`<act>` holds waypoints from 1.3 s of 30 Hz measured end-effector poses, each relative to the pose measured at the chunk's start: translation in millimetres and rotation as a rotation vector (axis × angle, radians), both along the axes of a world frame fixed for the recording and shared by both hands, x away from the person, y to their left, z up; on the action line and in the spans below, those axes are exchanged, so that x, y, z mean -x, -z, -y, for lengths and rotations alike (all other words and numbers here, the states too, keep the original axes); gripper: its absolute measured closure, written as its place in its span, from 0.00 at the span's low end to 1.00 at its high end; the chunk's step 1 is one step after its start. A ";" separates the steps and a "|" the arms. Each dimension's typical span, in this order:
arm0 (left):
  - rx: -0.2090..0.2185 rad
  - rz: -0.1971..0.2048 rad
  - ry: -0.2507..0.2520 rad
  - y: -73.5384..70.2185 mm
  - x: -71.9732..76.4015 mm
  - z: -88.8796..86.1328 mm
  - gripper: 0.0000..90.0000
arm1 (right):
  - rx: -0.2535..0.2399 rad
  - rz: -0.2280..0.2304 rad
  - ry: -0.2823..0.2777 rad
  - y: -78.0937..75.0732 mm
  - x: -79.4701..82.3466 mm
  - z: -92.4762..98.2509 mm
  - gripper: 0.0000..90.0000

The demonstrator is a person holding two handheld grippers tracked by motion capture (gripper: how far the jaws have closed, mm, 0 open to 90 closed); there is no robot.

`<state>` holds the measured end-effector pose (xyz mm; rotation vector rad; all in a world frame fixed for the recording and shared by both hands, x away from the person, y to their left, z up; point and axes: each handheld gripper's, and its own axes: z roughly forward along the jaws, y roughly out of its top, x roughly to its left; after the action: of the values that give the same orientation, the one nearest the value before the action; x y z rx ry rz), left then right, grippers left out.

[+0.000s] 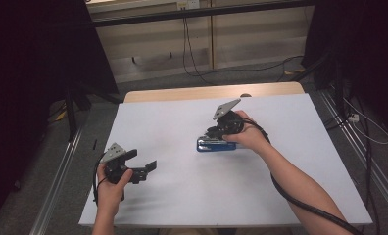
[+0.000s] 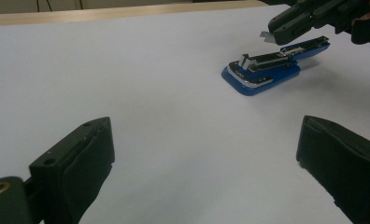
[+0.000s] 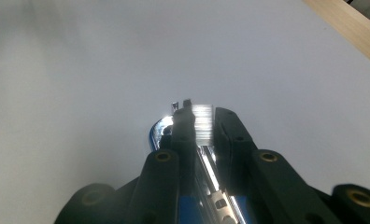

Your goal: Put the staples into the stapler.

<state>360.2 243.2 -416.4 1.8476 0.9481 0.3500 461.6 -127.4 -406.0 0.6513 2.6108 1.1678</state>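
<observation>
Blue metal-topped stapler [image 1: 215, 145] is lying mid-table on the white sheet [image 1: 182, 196], long axis running left-right; right gripper [image 3: 202, 122] is pinching a shiny staple strip [image 3: 202, 120] above it; left gripper [image 1: 150, 165] is resting spread wide

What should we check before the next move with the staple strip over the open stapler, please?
1. Staple strip held by the right gripper: ok, jaws closed on it.
2. Stapler open, magazine exposed: ok.
3. Strip lined up with the magazine channel: cannot tell.
4. Stapler flat on the table: ok.
5. Left gripper steadying the stapler: not ok, it is open and well apart from it.
</observation>
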 end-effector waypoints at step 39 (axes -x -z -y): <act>-0.014 0.000 -0.003 0.9 0.2 -0.4 0.05 | 0.005 -0.008 -0.064 9.0 -1.3 -11.1 0.88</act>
<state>360.0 243.6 -417.3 1.8594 0.9513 0.3597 462.9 -116.3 -415.1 0.5766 2.6586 1.1787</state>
